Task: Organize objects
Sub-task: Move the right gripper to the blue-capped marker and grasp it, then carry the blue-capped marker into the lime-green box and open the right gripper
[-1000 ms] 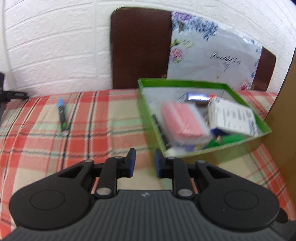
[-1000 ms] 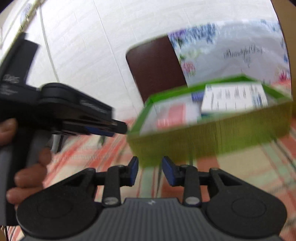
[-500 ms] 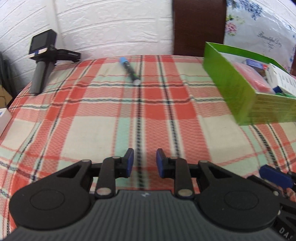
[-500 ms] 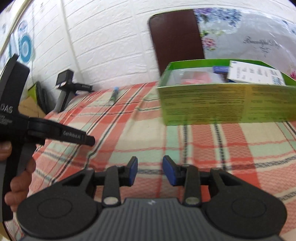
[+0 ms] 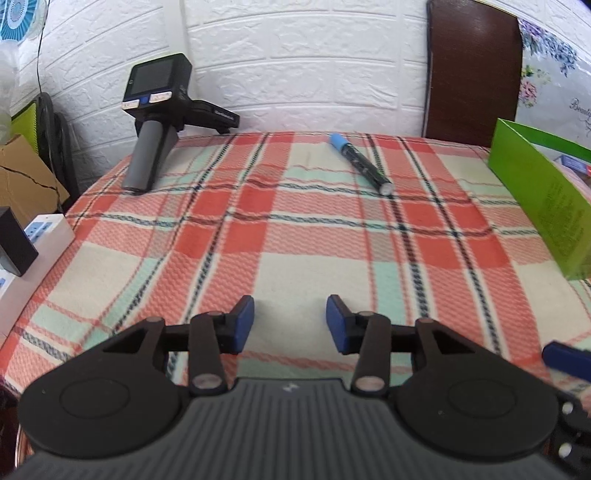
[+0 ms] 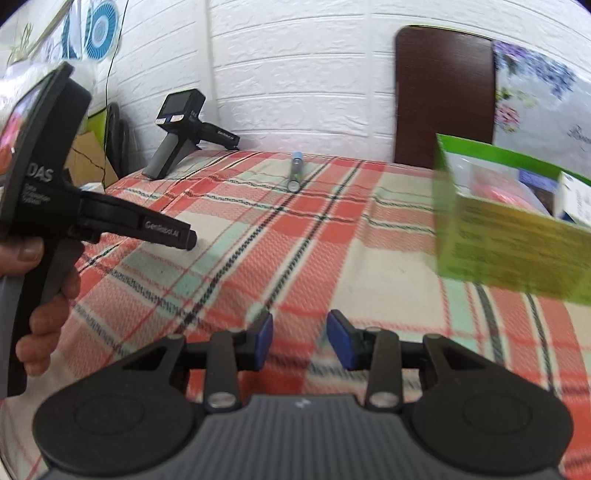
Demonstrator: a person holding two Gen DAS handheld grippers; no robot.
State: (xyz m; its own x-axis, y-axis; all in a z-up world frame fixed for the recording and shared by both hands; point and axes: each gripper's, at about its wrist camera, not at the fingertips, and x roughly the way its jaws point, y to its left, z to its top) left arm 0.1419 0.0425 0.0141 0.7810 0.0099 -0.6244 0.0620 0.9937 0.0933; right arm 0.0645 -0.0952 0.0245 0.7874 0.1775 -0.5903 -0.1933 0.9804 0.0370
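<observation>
Marker [image 5: 359, 163], blue-capped, lies loose on the plaid cloth [image 5: 258, 240] well ahead of both spread, empty tongs—left gripper [image 5: 290, 319], right gripper [image 6: 300, 334]—left of the green box [image 5: 543, 199], so reaching and pinching it seems next.

- Plaid tablecloth [image 5: 295, 236], red, cream and mint, covers lower frame.
- White brick-pattern wall [image 5: 306, 62] across the top.
- Dark brown chair back [image 5: 472, 70], upper right, against wall.
- Floral bag [image 5: 554, 74], far upper right, partly cut off.
- Cardboard box [image 5: 22, 177], left edge.
- White power strip [image 5: 40, 240] with black adapter [image 5: 13, 240], lower left.
- Blue fan [image 6: 98, 29], upper left, right wrist view.
</observation>
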